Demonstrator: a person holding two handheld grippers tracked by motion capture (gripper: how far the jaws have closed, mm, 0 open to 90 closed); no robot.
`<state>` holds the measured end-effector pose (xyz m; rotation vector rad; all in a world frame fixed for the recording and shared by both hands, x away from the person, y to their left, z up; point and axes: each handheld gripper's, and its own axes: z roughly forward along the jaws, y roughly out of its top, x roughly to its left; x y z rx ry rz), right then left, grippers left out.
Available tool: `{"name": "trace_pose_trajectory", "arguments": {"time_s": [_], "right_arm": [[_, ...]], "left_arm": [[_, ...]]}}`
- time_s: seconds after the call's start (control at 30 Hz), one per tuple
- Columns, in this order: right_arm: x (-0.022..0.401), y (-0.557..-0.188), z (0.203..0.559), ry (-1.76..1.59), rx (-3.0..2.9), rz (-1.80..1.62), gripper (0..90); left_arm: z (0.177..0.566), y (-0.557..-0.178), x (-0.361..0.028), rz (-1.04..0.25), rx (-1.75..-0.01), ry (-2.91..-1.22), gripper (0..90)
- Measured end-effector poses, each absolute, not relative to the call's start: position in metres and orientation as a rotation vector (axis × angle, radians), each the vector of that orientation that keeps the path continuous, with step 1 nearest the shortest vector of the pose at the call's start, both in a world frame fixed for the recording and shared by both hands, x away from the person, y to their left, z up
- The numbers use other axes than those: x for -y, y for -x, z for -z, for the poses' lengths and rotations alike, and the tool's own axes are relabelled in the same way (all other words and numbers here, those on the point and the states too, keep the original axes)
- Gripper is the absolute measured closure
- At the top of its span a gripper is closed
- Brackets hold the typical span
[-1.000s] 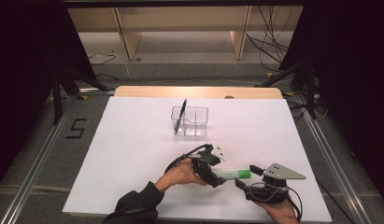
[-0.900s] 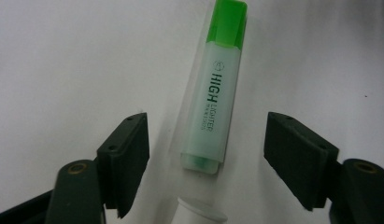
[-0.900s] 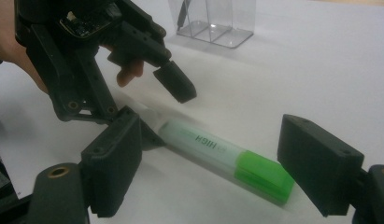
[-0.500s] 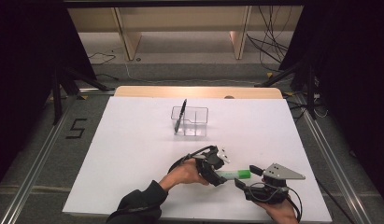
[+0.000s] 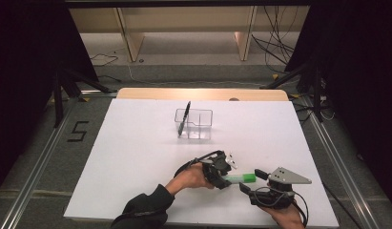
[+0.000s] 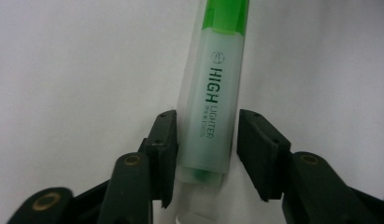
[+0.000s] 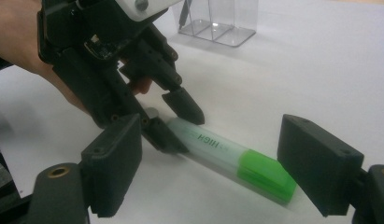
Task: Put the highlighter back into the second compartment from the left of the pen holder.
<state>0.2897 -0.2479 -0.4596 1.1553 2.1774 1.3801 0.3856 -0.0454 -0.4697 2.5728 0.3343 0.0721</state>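
From the high view, my left gripper (image 5: 225, 177) sits at the near edge of the white table (image 5: 136, 157), its jaws hidden under its own body, so the grip is hard to read from here. The green highlighter (image 5: 241, 178) lies flat between it and my right gripper (image 5: 248, 182). Farther back stands a clear plastic organizer (image 5: 196, 124) with a black pen (image 5: 184, 118) leaning in it, well apart. A "5" is marked on the floor at left.

In the left gripper view, my jaws have just been closing around the highlighter (image 6: 210, 107); one pad touches its pale barrel, the other stands just off it, so it is not yet clamped. "HIGH LIGHTER" reads along the barrel; the cap is cut off at the top.

In the right gripper view, my jaws gape wide, the highlighter's (image 7: 231, 156) green cap between them, untouched. The left gripper (image 7: 175, 123) hides its tail end.
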Motion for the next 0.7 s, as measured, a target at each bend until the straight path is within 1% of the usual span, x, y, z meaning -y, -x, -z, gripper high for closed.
{"name": "trace_pose_trajectory", "arguments": {"time_s": [0.1, 0.2, 0.47, 0.57, 0.7], "right_arm": [[0.2478, -0.2898, 0.4599, -1.154, -2.177, -1.378, 23.0], [0.2479, -0.2896, 0.4596, -1.157, -2.176, -1.378, 23.1], [0.2483, -0.2894, 0.4594, -1.157, -2.173, -1.378, 23.1], [0.2488, -0.2893, 0.4592, -1.156, -2.170, -1.380, 23.2], [0.2492, -0.2889, 0.4588, -1.162, -2.165, -1.380, 23.2]], "left_arm": [[0.4695, -0.3850, 0.0458, -0.075, -0.327, -2.580, 61.0], [0.4694, -0.3846, 0.0454, -0.071, -0.322, -2.580, 64.5], [0.4691, -0.3837, 0.0449, -0.067, -0.325, -2.576, 65.5], [0.4685, -0.3849, 0.0434, -0.051, -0.345, -2.559, 65.6], [0.4667, -0.3860, 0.0416, -0.062, -0.365, -2.543, 65.6]]}}
